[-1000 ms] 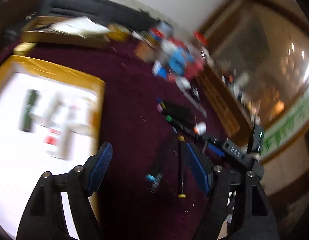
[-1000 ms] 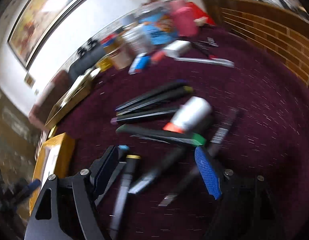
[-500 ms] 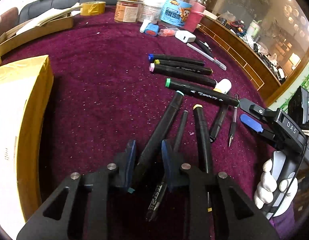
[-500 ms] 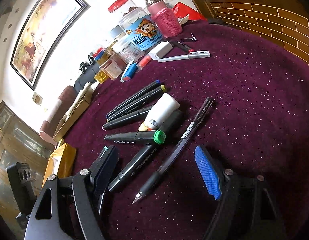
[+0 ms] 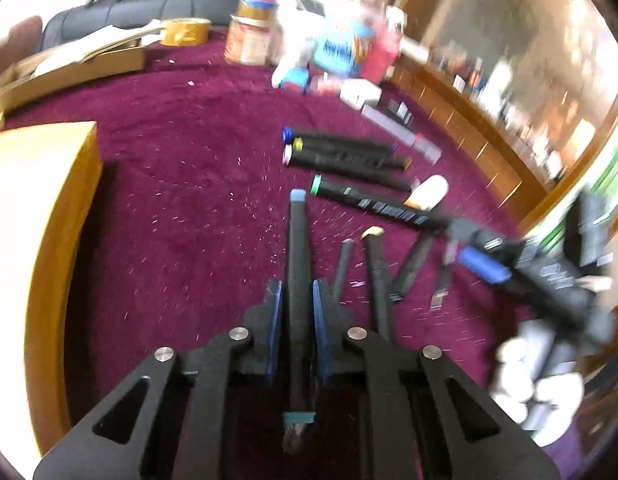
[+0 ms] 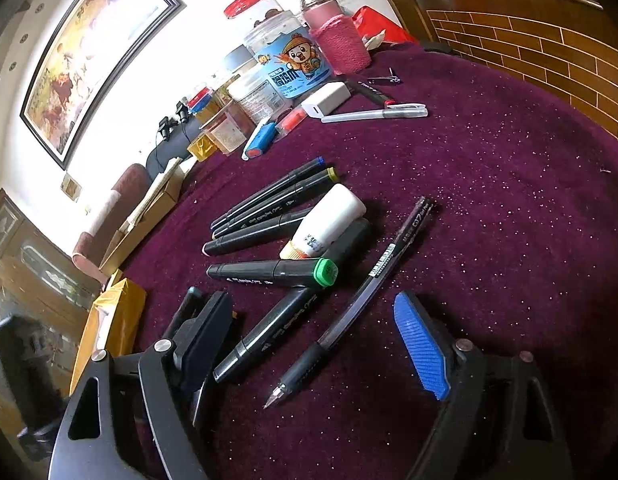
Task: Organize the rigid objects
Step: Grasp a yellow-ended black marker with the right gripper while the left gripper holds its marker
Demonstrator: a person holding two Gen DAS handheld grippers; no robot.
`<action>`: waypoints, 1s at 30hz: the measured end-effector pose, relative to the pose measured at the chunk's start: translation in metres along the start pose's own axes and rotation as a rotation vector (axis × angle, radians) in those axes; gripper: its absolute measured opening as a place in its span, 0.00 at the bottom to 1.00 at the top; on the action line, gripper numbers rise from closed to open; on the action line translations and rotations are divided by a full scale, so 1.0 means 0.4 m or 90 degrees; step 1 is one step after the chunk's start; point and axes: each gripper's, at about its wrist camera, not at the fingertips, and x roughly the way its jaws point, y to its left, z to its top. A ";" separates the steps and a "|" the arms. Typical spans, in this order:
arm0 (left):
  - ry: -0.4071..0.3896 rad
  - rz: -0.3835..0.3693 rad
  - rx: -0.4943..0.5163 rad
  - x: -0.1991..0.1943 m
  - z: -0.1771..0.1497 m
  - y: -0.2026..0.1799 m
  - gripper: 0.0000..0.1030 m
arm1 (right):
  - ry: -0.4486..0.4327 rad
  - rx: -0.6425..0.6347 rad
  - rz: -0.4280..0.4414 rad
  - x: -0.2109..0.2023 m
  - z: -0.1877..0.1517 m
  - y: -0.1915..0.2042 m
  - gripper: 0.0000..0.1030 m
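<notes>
Clamping a black marker (image 5: 297,264), the left gripper (image 5: 297,300) is seen with its jaws closing, both blue pads pressed against the barrel. The marker's light-blue cap points away from the camera, and its far end is seen over the purple cloth (image 5: 181,208). Just to its right, a thin pen (image 5: 341,268) and a yellow-capped marker (image 5: 377,276) are laid on the cloth. Farther off, a green-capped marker (image 5: 373,204) and three more markers (image 5: 341,156) are laid side by side, with a white bottle (image 5: 429,192) at their right end. A yellow box (image 5: 53,184) is seen at the left.

The right gripper (image 6: 309,344) is held wide, its jaws opening, with nothing pressed by the pads. Between its fingers a black marker (image 6: 269,336) and a gel pen (image 6: 349,312) are laid on the cloth, untouched. Jars and a pink bottle (image 6: 337,36) are grouped at the far edge. The view from the left wrist is blurred.
</notes>
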 end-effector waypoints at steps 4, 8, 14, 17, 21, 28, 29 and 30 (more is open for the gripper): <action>-0.068 -0.078 -0.072 -0.115 -0.024 0.044 0.12 | 0.000 -0.001 -0.002 0.000 -0.001 0.001 0.77; -0.108 -0.114 -0.093 -0.193 -0.045 0.064 0.12 | 0.009 -0.016 -0.028 0.000 0.000 0.014 0.77; -0.090 -0.069 -0.009 -0.200 -0.077 0.028 0.12 | 0.013 -0.078 -0.016 -0.046 -0.033 0.119 0.77; -0.043 -0.017 0.025 -0.136 -0.093 0.003 0.12 | 0.064 -0.125 0.009 -0.031 -0.068 0.187 0.74; -0.011 0.019 0.009 -0.086 -0.107 0.023 0.12 | 0.141 -0.202 -0.011 0.021 -0.125 0.266 0.42; 0.002 0.030 -0.021 -0.072 -0.117 0.056 0.12 | 0.154 -0.237 -0.070 0.060 -0.152 0.277 0.18; 0.004 0.033 -0.016 -0.067 -0.113 0.052 0.13 | 0.154 -0.234 -0.068 0.058 -0.150 0.275 0.18; 0.005 0.036 -0.007 -0.062 -0.109 0.045 0.14 | 0.156 -0.231 -0.068 0.055 -0.149 0.269 0.18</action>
